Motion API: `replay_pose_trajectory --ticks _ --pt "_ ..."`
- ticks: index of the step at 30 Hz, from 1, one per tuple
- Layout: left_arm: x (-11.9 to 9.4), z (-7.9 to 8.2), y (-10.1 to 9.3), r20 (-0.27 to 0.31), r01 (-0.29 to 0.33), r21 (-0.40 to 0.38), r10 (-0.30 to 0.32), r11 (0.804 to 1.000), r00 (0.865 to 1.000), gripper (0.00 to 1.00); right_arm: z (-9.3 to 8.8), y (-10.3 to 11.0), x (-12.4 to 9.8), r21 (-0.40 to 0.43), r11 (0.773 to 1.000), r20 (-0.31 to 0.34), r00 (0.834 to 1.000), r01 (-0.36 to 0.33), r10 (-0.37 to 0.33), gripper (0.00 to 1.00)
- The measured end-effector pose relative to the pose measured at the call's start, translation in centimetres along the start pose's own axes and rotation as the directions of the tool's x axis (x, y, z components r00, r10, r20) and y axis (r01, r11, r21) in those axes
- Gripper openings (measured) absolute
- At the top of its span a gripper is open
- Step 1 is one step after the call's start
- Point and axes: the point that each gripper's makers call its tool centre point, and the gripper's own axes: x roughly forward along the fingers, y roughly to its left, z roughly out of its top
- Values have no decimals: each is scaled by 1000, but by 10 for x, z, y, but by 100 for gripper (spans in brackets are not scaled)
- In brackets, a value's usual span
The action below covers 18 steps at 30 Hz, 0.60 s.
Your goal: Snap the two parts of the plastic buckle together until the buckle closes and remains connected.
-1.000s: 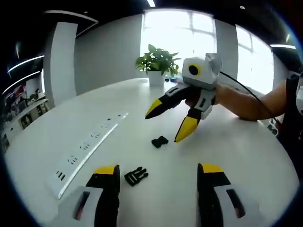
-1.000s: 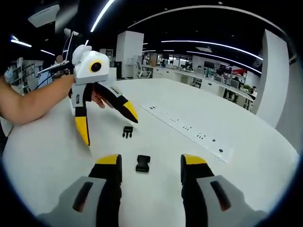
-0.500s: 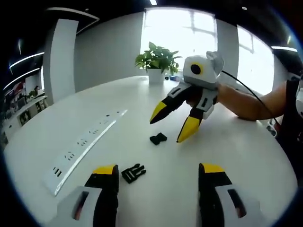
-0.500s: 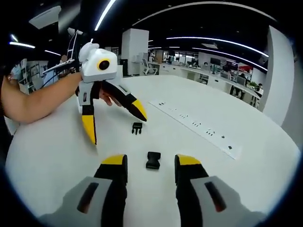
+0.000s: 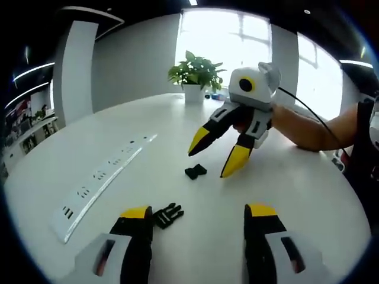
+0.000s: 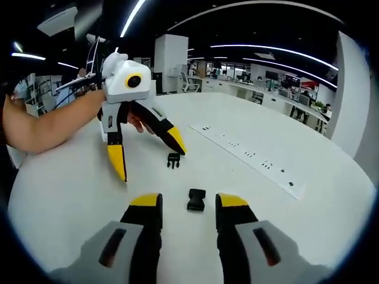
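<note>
Both black buckle parts lie apart on the white table [image 5: 308, 195]. The pronged part [image 5: 167, 215] sits inside my open left gripper [image 5: 198, 213], close to its left jaw and untouched. The socket part [image 6: 196, 200] rests between the jaws of my open right gripper [image 6: 189, 202], with a gap on each side. From the left gripper view the socket part [image 5: 195, 172] lies just below the right gripper [image 5: 214, 155]. In the right gripper view the pronged part [image 6: 173, 160] lies under the left gripper [image 6: 148, 155].
A long white power strip [image 5: 100, 177] runs along the table, also the power strip [image 6: 249, 160] on the right. A potted plant [image 5: 195, 77] stands at the far edge. A person's forearm [image 5: 308, 127] and forearm [image 6: 47, 127] reach in behind each gripper.
My right gripper has come closer to the socket part and its jaws have narrowed around it. My left gripper has edged forward, so the pronged part now sits beside its left jaw.
</note>
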Motion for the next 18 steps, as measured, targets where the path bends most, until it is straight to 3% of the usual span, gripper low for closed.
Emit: replay_pose_trajectory --ticks 18 --pt "-4 -5 -2 -21 14 -7 -14 1000 1000 44 -1 2 0 4 1000 0 1000 -6 6 34"
